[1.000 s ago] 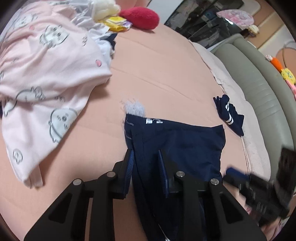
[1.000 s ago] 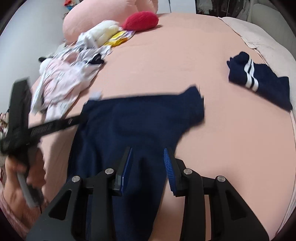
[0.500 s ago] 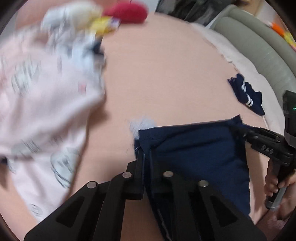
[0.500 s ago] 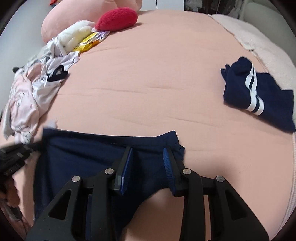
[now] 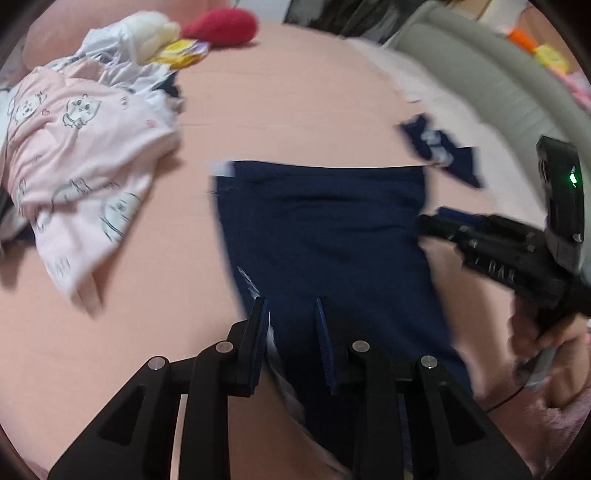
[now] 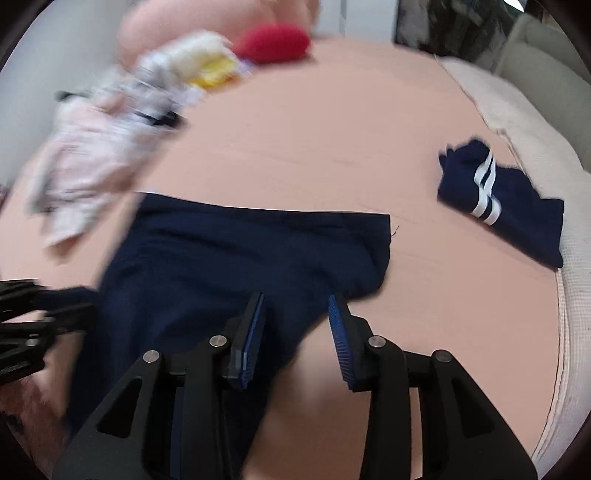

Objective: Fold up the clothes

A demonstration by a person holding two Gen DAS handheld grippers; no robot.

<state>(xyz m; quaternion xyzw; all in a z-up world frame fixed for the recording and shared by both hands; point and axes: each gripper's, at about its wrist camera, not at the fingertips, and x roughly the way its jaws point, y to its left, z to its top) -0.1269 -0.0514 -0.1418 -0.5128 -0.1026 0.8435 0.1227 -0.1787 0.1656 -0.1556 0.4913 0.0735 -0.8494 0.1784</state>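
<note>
A navy blue garment (image 5: 325,236) lies spread flat on the pink bed, its far edge straight; it also shows in the right wrist view (image 6: 236,258). My left gripper (image 5: 290,314) is open and empty, hovering over the garment's near left part. My right gripper (image 6: 295,306) is open and empty above the garment's near right edge. The right gripper also shows in the left wrist view (image 5: 480,240) at the garment's right side. The left gripper shows blurred at the left edge of the right wrist view (image 6: 33,314).
A pink printed garment (image 5: 74,158) and white clothes lie piled at the left. A folded navy piece with white stripes (image 6: 498,206) lies at the right near the bed's edge. A red cushion (image 5: 221,26) and plush toys sit at the far end. A grey sofa (image 5: 498,85) stands beyond the bed.
My left gripper was shut on the garment's corner half a second ago and has let go and opened. Both grippers have pulled back toward me. The garment now lies flat and spread out.
</note>
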